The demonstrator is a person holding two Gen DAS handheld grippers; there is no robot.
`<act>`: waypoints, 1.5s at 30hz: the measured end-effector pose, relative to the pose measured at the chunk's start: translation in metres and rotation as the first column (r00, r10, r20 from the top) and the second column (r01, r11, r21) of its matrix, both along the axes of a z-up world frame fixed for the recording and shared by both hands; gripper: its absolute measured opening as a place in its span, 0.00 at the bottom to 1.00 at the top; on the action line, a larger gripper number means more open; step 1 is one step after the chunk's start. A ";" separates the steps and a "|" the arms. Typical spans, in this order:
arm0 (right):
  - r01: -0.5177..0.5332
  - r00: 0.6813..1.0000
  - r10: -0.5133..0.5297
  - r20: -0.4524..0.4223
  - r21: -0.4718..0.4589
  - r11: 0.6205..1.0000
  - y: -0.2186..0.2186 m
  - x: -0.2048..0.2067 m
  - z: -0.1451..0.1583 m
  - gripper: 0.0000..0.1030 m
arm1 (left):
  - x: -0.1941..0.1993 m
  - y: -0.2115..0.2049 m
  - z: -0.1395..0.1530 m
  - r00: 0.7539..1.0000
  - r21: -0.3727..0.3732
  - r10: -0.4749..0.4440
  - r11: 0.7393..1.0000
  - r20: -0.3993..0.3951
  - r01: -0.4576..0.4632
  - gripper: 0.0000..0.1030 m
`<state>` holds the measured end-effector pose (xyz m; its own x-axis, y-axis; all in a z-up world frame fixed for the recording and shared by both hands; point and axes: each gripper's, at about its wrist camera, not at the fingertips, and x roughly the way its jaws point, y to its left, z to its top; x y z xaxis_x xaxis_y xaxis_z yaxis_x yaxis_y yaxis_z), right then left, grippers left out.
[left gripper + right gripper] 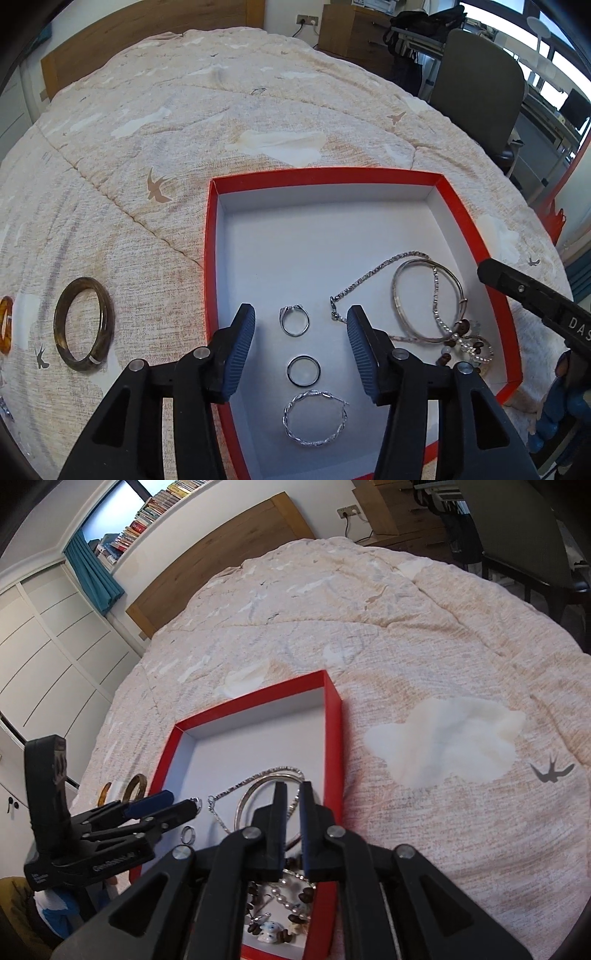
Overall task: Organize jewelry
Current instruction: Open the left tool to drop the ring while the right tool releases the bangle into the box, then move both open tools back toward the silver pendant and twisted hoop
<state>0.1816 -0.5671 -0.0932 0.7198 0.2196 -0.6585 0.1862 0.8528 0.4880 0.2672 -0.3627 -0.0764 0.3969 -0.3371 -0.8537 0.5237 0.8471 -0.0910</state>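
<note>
On the bed (184,110) in front of me lies a red box (476,236) with a white floor, holding a bangle (397,295), a chain (373,273) and three rings in a row. My left claw (301,332) hangs spread and empty over the small ring (294,320). My right claw (293,805), nearly pressed together, holds nothing above the bangle.

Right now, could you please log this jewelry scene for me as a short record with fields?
surface: bed quilt
container: red box, lid off
in box, near row: two small rings, twisted silver hoop
in box, right side: chain, silver bangle, beaded pieces
outside box: brown bangle, amber bangle, both on quilt
left gripper: open, empty, above rings
right gripper: barely open, nothing held
</note>
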 end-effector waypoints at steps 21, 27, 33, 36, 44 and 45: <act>0.040 0.997 -0.035 0.069 -0.069 0.997 0.039 -0.064 0.087 0.30 | -0.078 0.068 0.093 0.992 -0.051 0.019 0.999 0.121 -0.013 0.53; 0.022 0.993 -0.013 0.115 -0.073 0.997 0.069 -0.091 0.119 0.30 | -0.108 0.113 0.118 0.983 -0.026 0.071 0.997 0.168 -0.067 0.60; -0.015 0.987 0.028 0.159 -0.078 0.997 0.105 -0.115 0.144 0.31 | -0.137 0.166 0.135 0.964 -0.015 0.154 0.988 0.217 -0.155 0.68; -0.038 0.983 0.054 0.174 -0.090 0.995 0.126 -0.125 0.154 0.33 | -0.151 0.194 0.139 0.952 -0.017 0.194 0.980 0.238 -0.196 0.72; -0.091 0.971 0.115 0.208 -0.119 0.989 0.173 -0.148 0.175 0.36 | -0.184 0.269 0.144 0.923 -0.027 0.284 0.958 0.260 -0.287 0.72; -0.097 0.970 0.121 0.211 -0.121 0.988 0.179 -0.151 0.177 0.36 | -0.187 0.278 0.145 0.920 -0.031 0.292 0.955 0.263 -0.294 0.72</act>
